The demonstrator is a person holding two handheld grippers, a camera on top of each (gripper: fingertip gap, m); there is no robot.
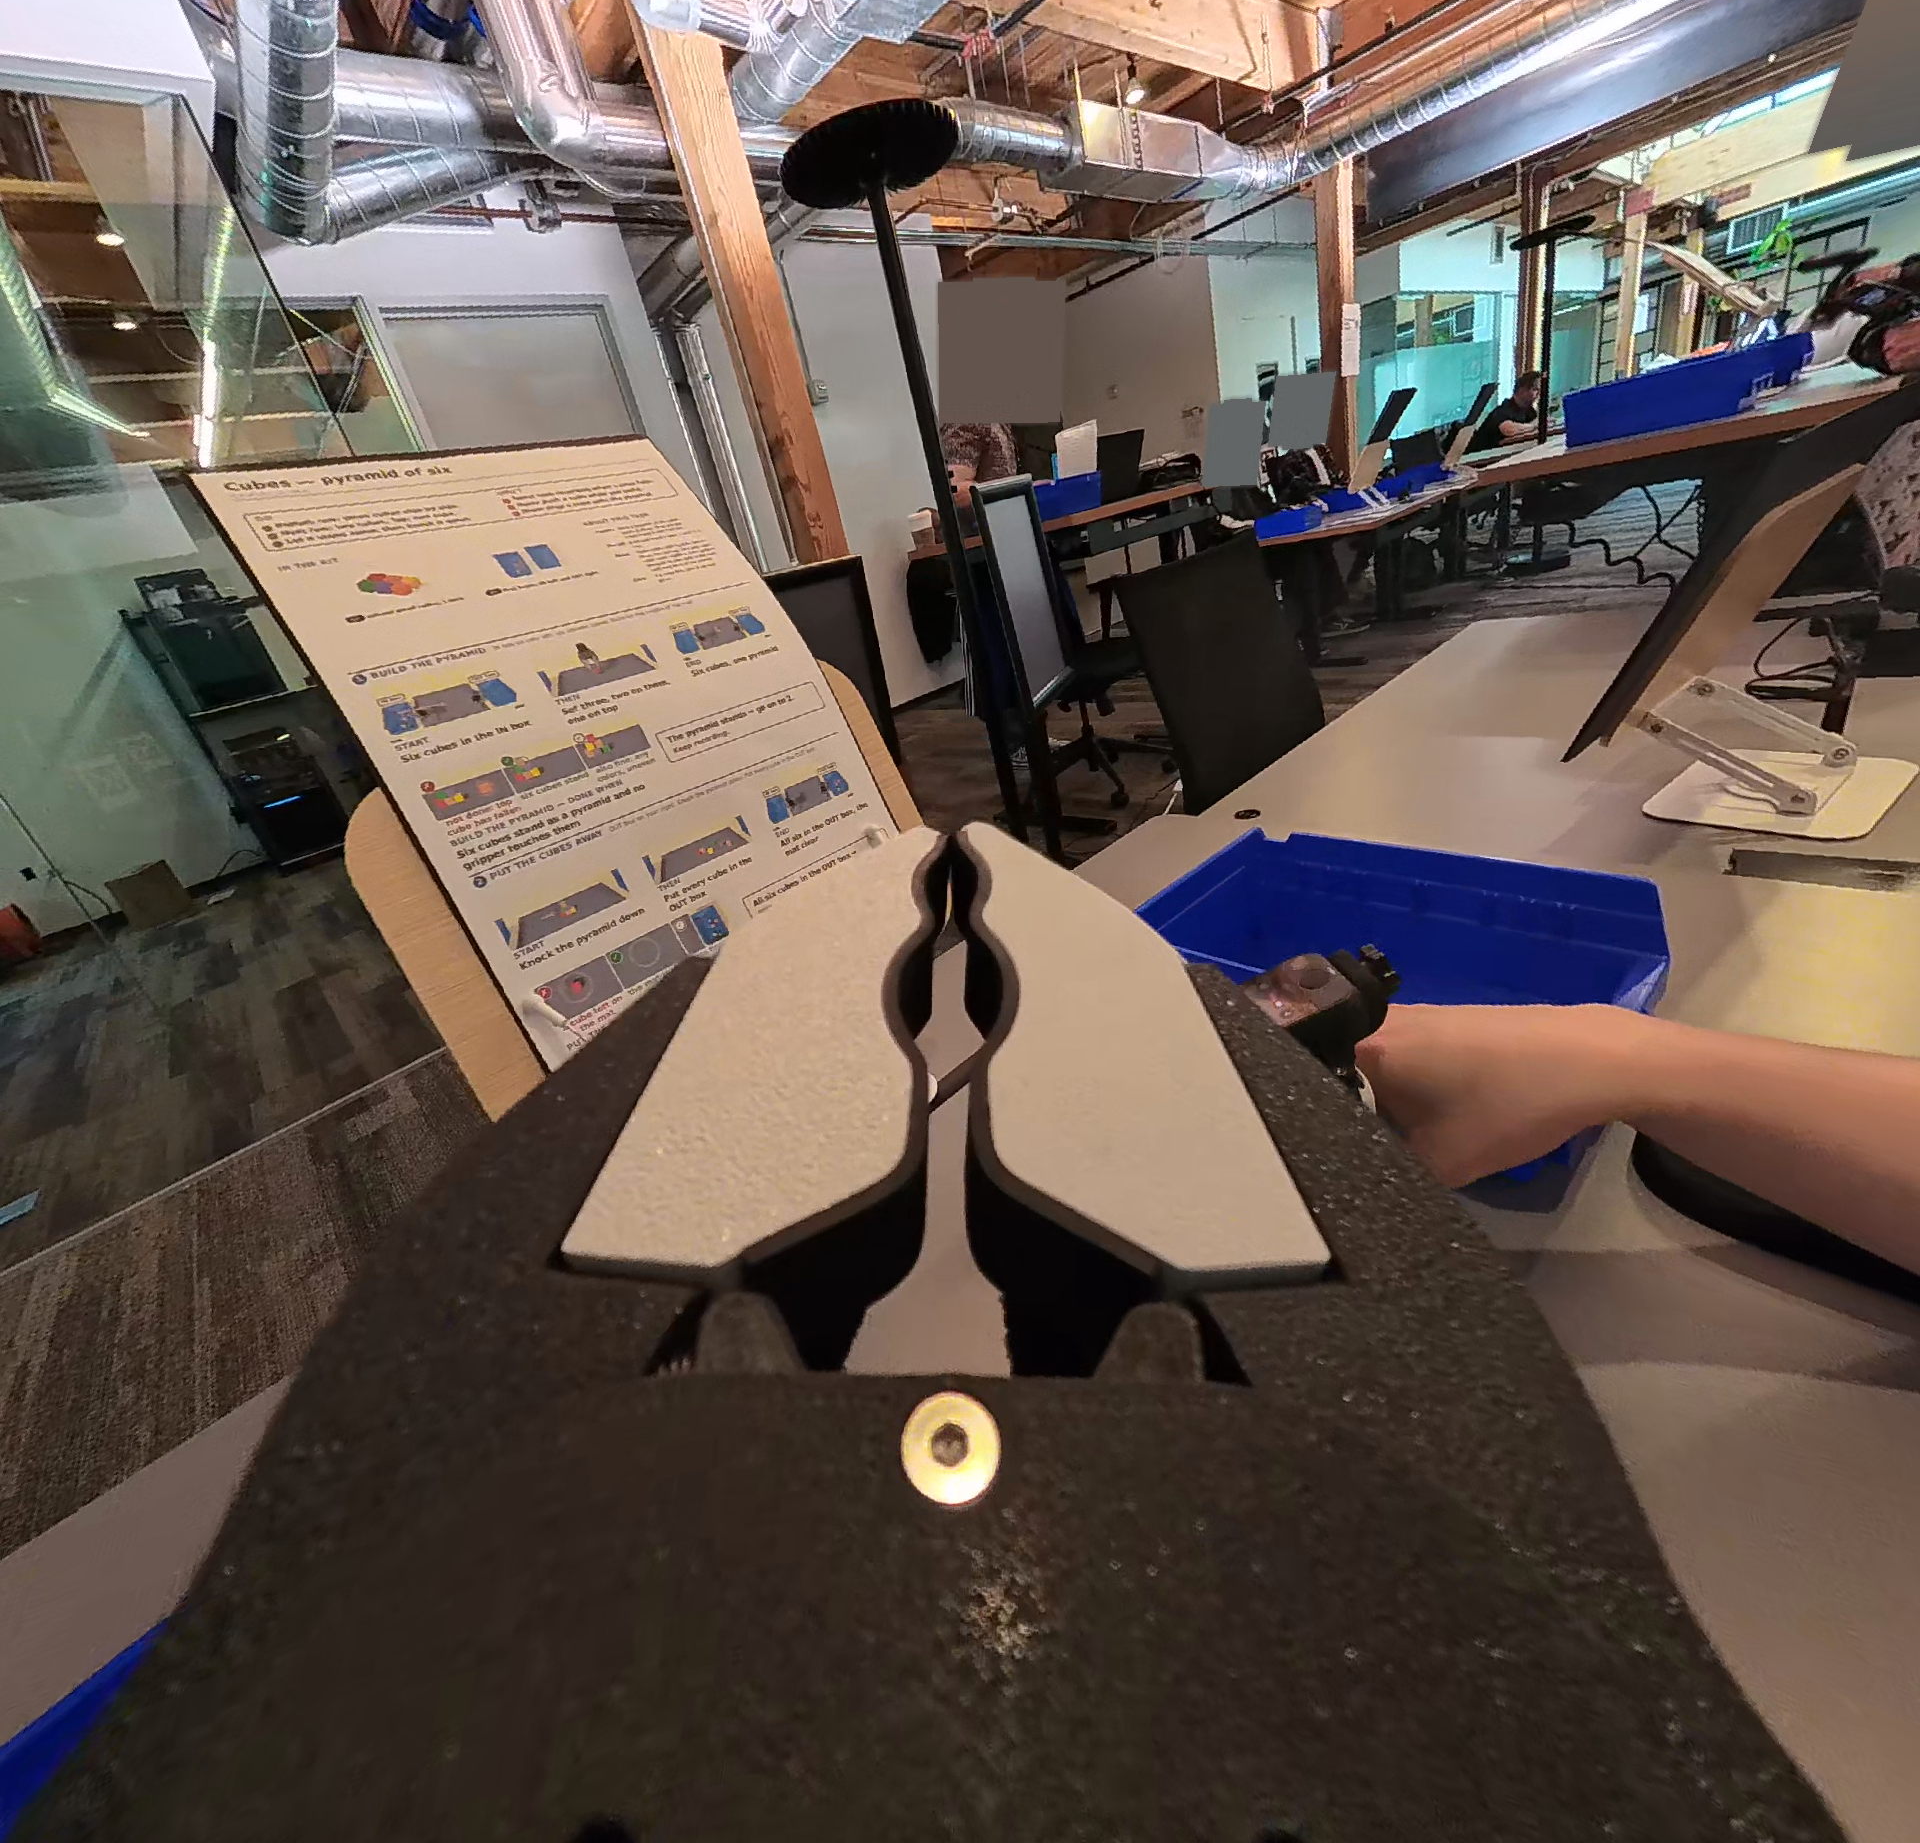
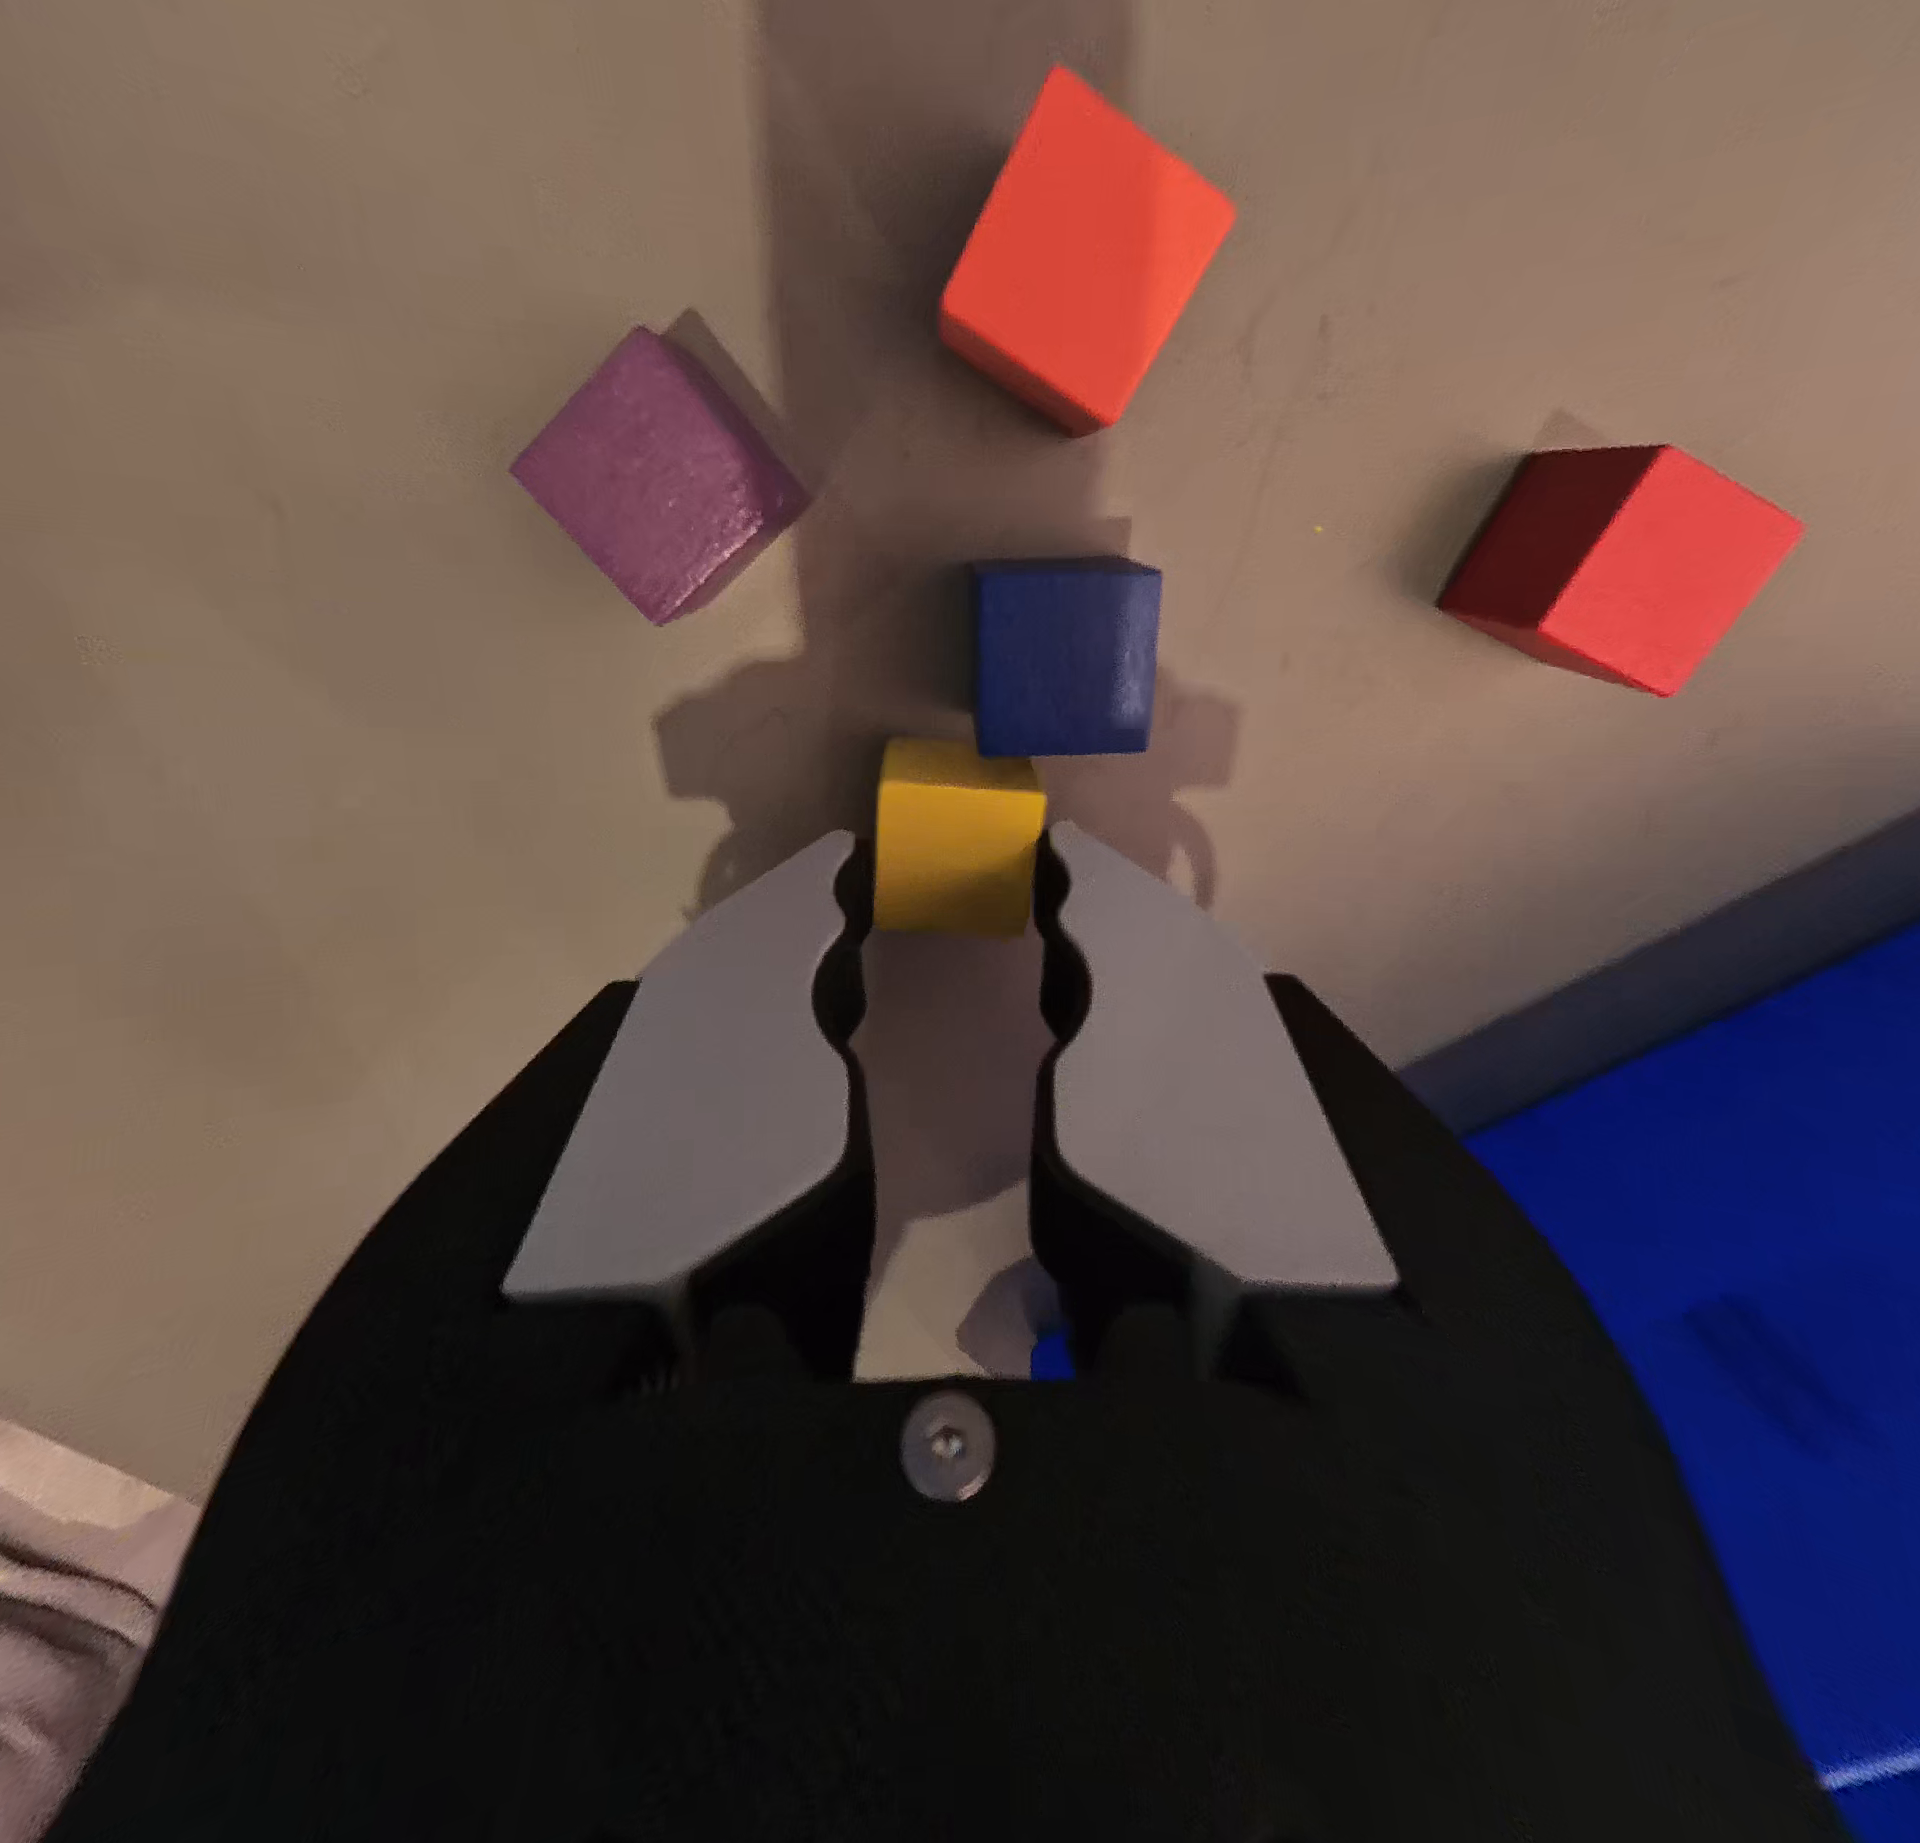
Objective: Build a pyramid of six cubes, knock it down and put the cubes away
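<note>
In the right wrist view my right gripper point(image 2: 951, 843) points down at the table and is shut on a yellow cube point(image 2: 956, 837) held between its fingertips. A blue cube point(image 2: 1065, 655) lies just beyond it. A purple cube point(image 2: 660, 474), an orange cube point(image 2: 1086, 250) and a red cube point(image 2: 1626, 567) lie scattered apart on the grey surface. In the left wrist view my left gripper point(image 1: 954, 843) is shut and empty, held up in the air and pointing at the room. No cubes show in that view.
A blue bin point(image 2: 1766, 1274) sits at the lower right of the right wrist view. In the left wrist view a blue bin point(image 1: 1455, 920) stands on the table behind a person's forearm point(image 1: 1621, 1087), and an instruction board point(image 1: 540, 713) leans on a stand at left. The left gripper's tips are roughly 40 cm from the right gripper's.
</note>
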